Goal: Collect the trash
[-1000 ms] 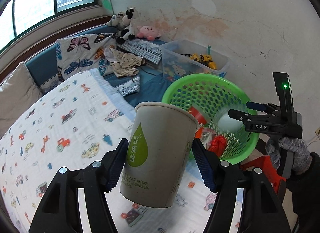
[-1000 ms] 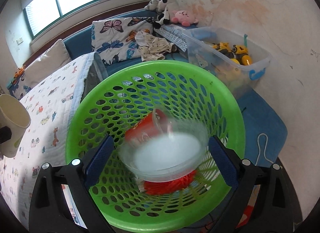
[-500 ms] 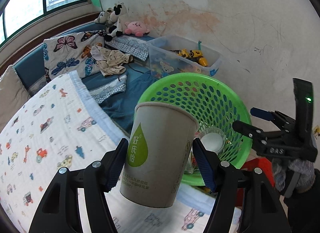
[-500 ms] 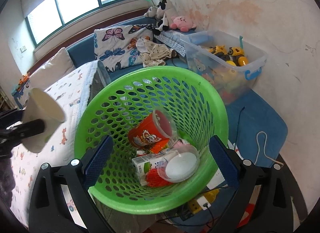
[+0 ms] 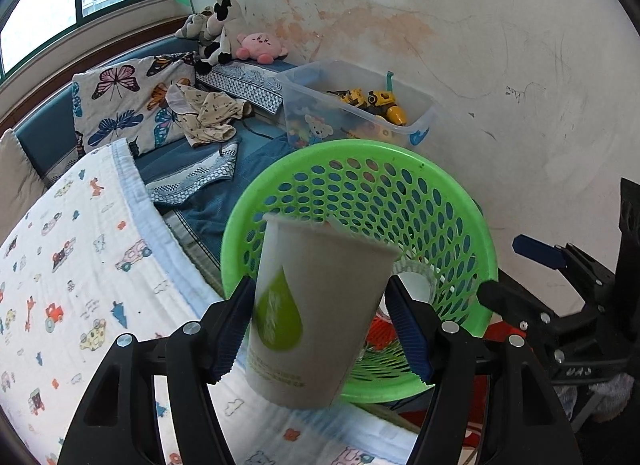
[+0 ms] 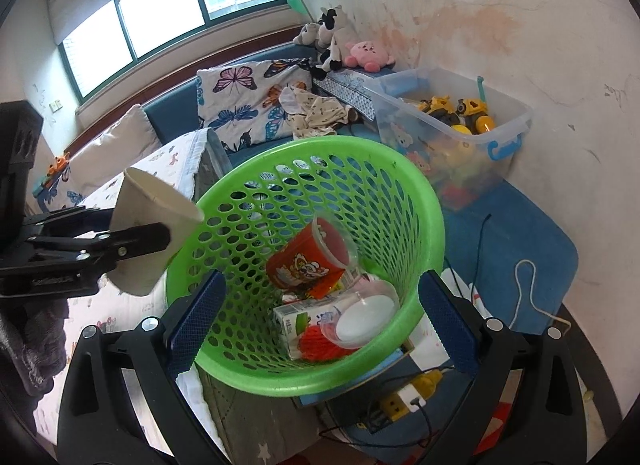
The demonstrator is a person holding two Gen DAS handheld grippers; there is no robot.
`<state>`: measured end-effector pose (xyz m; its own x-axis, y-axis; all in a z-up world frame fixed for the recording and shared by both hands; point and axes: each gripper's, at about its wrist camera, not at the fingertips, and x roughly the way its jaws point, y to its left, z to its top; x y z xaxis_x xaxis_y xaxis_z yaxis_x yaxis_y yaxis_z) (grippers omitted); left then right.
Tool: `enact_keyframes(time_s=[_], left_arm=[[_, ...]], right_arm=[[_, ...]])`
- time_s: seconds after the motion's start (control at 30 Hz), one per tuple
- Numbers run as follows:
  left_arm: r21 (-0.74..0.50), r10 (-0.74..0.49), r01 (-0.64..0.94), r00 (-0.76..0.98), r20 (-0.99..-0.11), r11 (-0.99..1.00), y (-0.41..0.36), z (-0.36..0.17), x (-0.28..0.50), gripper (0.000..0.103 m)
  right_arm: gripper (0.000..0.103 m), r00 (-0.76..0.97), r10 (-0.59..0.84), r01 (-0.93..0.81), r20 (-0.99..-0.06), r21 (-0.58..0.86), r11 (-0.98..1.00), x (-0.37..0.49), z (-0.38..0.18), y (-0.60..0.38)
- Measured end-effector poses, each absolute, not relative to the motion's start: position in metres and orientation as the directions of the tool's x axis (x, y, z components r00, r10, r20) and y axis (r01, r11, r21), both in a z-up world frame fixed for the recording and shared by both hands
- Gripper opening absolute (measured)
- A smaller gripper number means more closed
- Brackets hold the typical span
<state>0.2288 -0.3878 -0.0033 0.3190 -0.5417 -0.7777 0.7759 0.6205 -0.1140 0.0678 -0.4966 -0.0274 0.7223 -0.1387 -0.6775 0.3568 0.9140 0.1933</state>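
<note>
A beige paper cup with a green drop logo is upright between the blue pads of my left gripper, which is shut on it. The cup hangs at the near left rim of the green mesh basket. In the right wrist view the same cup sits beside the basket. My right gripper is open and empty over the basket's near edge. It also shows at the right of the left wrist view as my right gripper. In the basket lie a red cup, a clear plastic cup and a small carton.
A patterned blanket covers the bed left of the basket. A clear toy bin stands by the wall behind it. A power strip and cables lie on the floor below. Cushions and plush toys line the window bench.
The clear plastic cup dropped from between my right gripper's jaws into the basket, and that gripper drew back. My left gripper carried the paper cup closer to the basket.
</note>
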Motion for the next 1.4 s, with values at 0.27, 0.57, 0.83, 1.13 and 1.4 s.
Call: enact_keyframes(time_s=[0.27, 0.57, 0.83, 1.13, 1.4], left_arm=[[-0.126, -0.54, 0.778, 0.3, -0.786, 0.616, -0.399, -0.008, 0.228, 0.066], [-0.142, -0.554, 0.783, 0.288, -0.781, 0.606, -0.398, -0.008, 0.223, 0.079], [-0.134, -0.551, 0.763, 0.322, -0.77, 0.633, -0.375, -0.004, 0.223, 0.081], [-0.119, -0.537, 0.711, 0.4, -0.742, 0.693, -0.322, 0.006, 0.218, 0.086], [-0.088, -0.504, 0.651, 0.487, -0.714, 0.754, -0.267, 0.014, 0.209, 0.091]], right_arm=[[0.096, 0.722, -0.133, 0.366, -0.679, 0.211, 0.907, 0.06, -0.033, -0.5], [0.096, 0.724, -0.131, 0.369, -0.677, 0.22, 0.903, 0.056, -0.034, -0.499], [0.096, 0.727, -0.125, 0.362, -0.675, 0.222, 0.905, 0.054, -0.033, -0.49], [0.096, 0.733, -0.092, 0.328, -0.674, 0.232, 0.916, 0.056, -0.03, -0.463], [0.098, 0.739, -0.085, 0.288, -0.668, 0.199, 0.937, 0.062, -0.024, -0.429]])
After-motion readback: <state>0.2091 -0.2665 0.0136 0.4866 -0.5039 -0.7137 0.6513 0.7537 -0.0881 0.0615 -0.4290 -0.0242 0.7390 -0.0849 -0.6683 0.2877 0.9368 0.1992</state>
